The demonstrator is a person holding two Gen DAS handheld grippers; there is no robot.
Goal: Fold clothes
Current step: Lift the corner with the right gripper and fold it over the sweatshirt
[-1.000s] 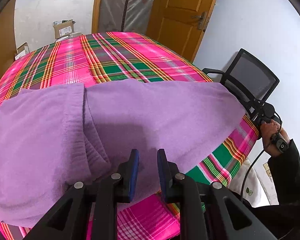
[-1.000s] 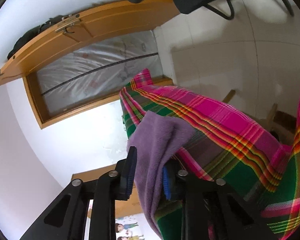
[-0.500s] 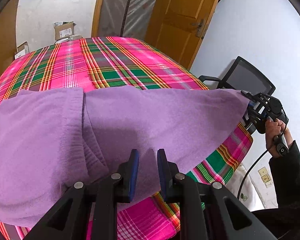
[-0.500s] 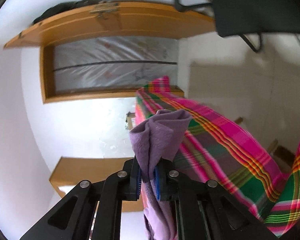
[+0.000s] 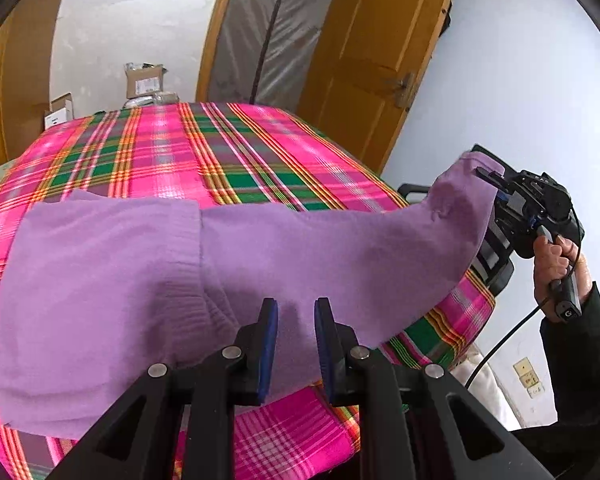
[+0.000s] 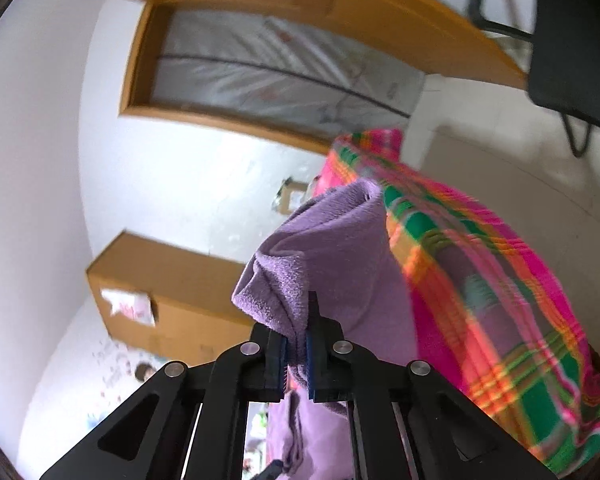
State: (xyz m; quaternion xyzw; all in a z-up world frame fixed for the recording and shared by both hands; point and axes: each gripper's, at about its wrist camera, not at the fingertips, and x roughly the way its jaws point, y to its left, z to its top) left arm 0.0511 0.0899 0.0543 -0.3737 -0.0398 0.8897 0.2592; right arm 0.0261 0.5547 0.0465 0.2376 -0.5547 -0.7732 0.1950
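Soft lilac knitted garment (image 5: pixel 148 280) spread across a table draped in a pink, green and orange plaid tablecloth (image 5: pixel 188 152), near edge of the garment hanging toward the camera, a ribbed band running down its left-centre. Left gripper (image 5: pixel 296 344) hovers just above the garment's near part, blue-padded jaws apart with nothing between them. Right gripper (image 6: pixel 296 354) has its jaws clenched on a bunched corner of the same garment (image 6: pixel 324 264); in the left wrist view that corner is lifted off the table at the right edge, fabric pulled up into a peak toward the right gripper (image 5: pixel 496 188). Right hand (image 5: pixel 556 264) wrapped around the gripper handle, dark sleeve below it. Orange wooden door (image 5: pixel 380 40) behind the table, cardboard boxes (image 5: pixel 144 80) beyond the far edge, black office chair (image 6: pixel 572 40) at top right of right wrist view. Right wrist view is motion-blurred.
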